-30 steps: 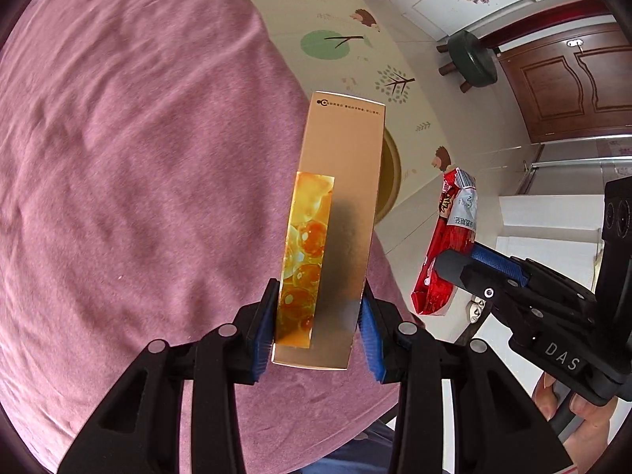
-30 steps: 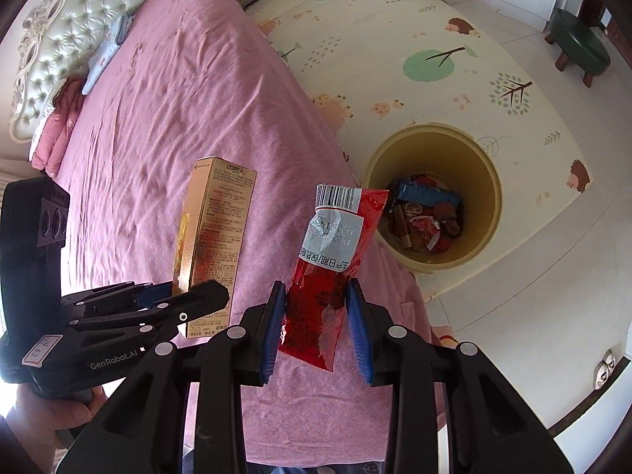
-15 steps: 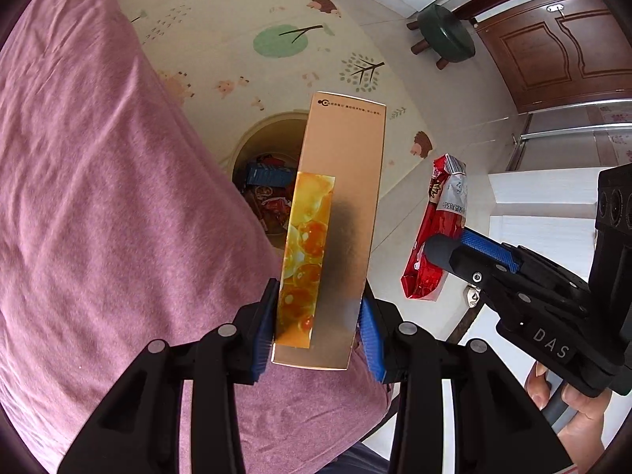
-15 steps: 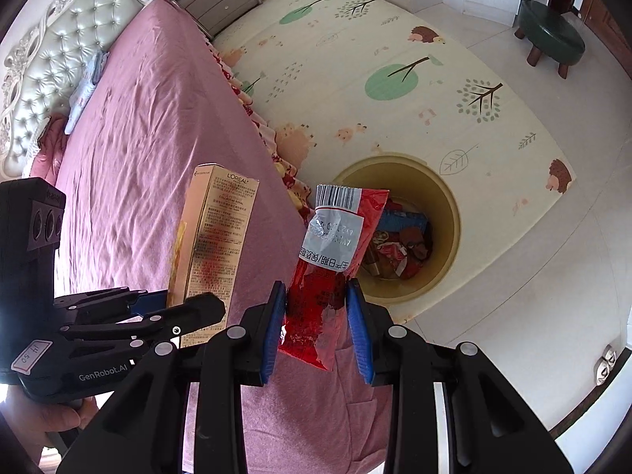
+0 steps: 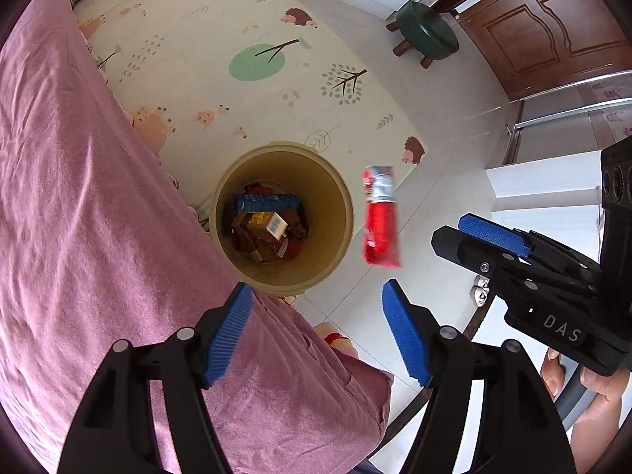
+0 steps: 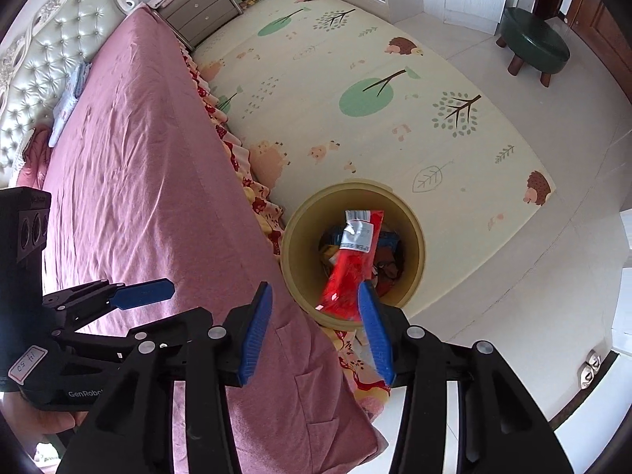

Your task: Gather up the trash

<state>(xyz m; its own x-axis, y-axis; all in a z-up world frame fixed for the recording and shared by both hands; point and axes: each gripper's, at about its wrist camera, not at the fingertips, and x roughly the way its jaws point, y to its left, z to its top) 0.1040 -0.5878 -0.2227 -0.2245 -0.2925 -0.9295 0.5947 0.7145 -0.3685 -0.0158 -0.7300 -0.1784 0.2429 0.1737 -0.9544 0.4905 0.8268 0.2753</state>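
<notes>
Red snack wrapper (image 6: 351, 264) dropping toward the yellow bin (image 6: 414, 237) since my right hand-held gripper (image 6: 316, 330) just spread; left hand-held gripper (image 5: 316, 331) gapes empty too, both parked right above it

yellow bin (image 5: 343, 213) stands on patterned mat (image 5: 221, 91) beside pink bed (image 5: 79, 205).

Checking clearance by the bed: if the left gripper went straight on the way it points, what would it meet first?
Probably the near rim of the yellow bin, just beyond the left gripper; depth is unclear.
</notes>
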